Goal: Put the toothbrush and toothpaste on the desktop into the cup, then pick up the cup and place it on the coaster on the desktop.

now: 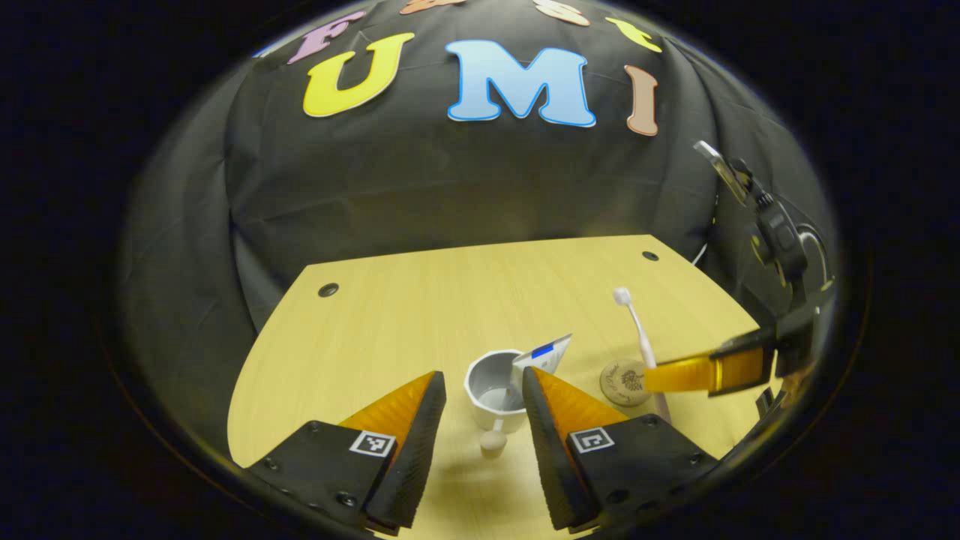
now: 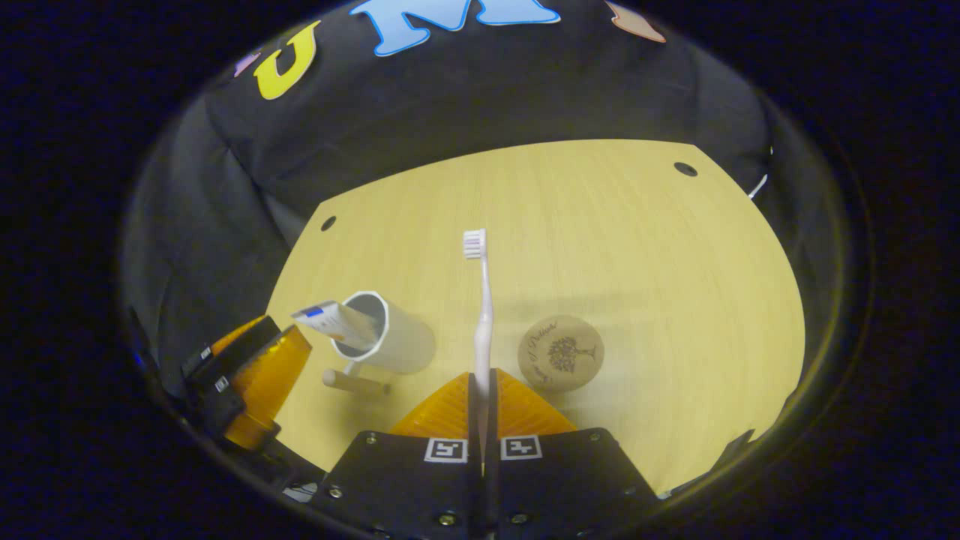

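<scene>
Desk (image 2: 637, 247) beyond cup (image 2: 394, 337) and coaster (image 2: 560, 352) lies open.

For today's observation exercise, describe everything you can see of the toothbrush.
The toothbrush is slim, with a white, plastic-looking handle and a small head of pale bristles at the top. It stands roughly upright above the desk, its lower handle clamped between the right gripper fingers. It is beside the cup, not yet in it.

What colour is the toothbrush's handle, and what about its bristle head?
The toothbrush has a white handle and pale pinkish-white bristles, clearest in the right gripper view.
</scene>
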{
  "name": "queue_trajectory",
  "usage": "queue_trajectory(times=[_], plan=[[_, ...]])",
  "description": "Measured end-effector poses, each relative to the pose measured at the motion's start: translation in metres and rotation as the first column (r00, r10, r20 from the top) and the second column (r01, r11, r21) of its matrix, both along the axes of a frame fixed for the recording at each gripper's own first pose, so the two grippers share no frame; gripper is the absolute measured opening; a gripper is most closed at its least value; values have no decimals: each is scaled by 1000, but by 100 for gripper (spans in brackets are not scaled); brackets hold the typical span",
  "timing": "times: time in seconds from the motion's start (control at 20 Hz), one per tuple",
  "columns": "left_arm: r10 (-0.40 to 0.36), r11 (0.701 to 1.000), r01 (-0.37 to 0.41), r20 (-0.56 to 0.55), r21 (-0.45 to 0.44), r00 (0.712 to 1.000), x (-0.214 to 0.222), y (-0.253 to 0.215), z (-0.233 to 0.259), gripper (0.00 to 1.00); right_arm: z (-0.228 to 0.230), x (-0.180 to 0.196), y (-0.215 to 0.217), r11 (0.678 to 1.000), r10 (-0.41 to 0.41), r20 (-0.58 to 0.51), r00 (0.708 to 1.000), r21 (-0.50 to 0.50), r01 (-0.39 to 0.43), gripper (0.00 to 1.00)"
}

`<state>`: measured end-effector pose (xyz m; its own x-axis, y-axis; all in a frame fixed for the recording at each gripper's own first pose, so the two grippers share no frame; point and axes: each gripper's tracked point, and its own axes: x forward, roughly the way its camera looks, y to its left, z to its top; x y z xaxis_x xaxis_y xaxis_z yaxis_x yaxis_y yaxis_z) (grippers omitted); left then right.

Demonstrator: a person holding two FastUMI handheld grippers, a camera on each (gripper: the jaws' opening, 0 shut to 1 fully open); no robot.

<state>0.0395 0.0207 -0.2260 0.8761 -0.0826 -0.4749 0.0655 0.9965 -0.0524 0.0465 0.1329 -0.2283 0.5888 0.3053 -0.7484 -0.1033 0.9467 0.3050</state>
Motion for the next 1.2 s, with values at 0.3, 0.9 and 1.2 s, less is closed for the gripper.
queue_trajectory(times=[0.3,0.9,1.2], plan=[[75,997,-75,-22,2,997,-30,43,-5,70,41,43,34,995,-19,63,998,99,12,2],[199,980,-199,-49,-5,979,-62,106,-14,71,106,60,125,965,54,230,972,238,-110,2],[209,978,-210,-62,-13,976,-67,110,-17,70,92,70,151,976,129,344,930,121,-181,1]])
